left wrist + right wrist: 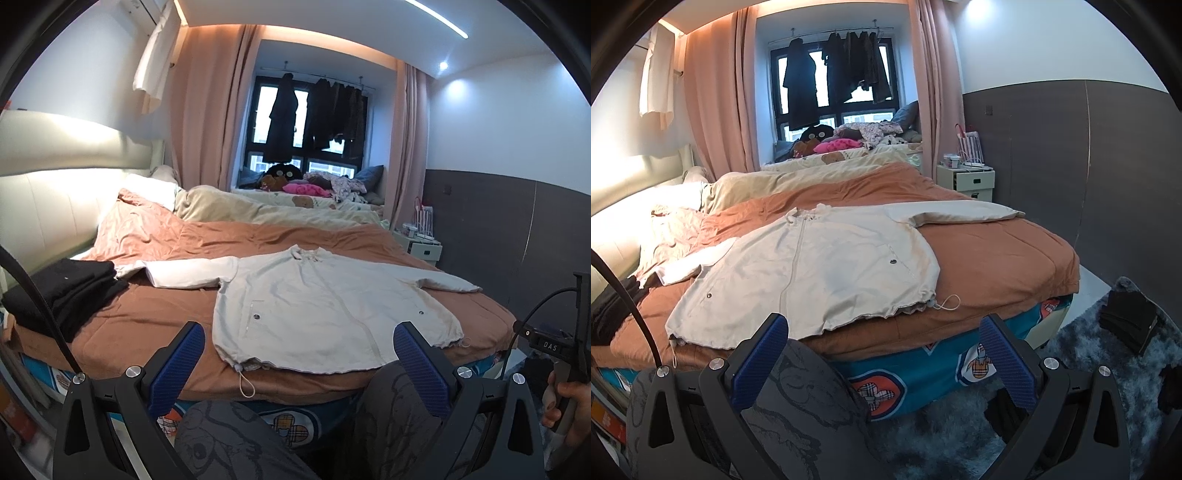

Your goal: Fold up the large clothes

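Note:
A cream zip jacket (pixel 314 306) lies flat, front up, on the orange bed cover (pixel 155 317), both sleeves spread sideways and its hem at the near bed edge. It also shows in the right wrist view (pixel 812 269). My left gripper (pixel 299 336) is open and empty, held back from the bed just before the hem. My right gripper (pixel 882 332) is open and empty, below the bed edge near the jacket's right hem corner with its drawstring (pixel 947 302).
A stack of folded black clothes (pixel 62 291) sits on the bed's left. A white nightstand (pixel 971 181) stands at the far right. A shaggy grey rug (pixel 1108 354) with dark items covers the floor. My knees (pixel 236 439) are in front of the bed.

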The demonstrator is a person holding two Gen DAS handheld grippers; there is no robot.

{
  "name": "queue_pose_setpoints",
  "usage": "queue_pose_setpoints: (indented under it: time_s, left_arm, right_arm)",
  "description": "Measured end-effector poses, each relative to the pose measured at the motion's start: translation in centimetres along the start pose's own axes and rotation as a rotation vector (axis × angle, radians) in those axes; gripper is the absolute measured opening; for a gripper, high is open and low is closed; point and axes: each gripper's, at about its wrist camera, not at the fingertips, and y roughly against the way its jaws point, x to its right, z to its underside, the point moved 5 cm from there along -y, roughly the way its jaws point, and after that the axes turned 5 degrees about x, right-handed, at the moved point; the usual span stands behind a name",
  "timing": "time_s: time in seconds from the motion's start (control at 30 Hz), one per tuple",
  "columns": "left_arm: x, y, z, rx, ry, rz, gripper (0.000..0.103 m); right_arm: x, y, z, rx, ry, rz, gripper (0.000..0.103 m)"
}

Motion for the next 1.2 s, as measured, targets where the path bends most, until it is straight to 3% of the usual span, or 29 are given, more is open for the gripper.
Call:
queue_pose_setpoints:
  time_s: [0.63,0.87,1.2]
  left_arm:
    - [-0.7,-1.0,0.8,-0.031,0.01,0.005,0.103]
    - [-2.1,-4.3,0.1,-0.067,0.012,-0.003,0.103]
    - [-6.4,-11.3,0.8,-0.17,0.06,-0.035,0.103]
  right_arm:
    - [0.6,0.0,0.4,-0.009,-0.001,0.019,0.103]
    - [-0.5,-2.6,-0.8,-0.031,-0.006,0.021,0.103]
    - [-3.5,-9.5,-3.4,-0.057,0.002,-0.014,0.103]
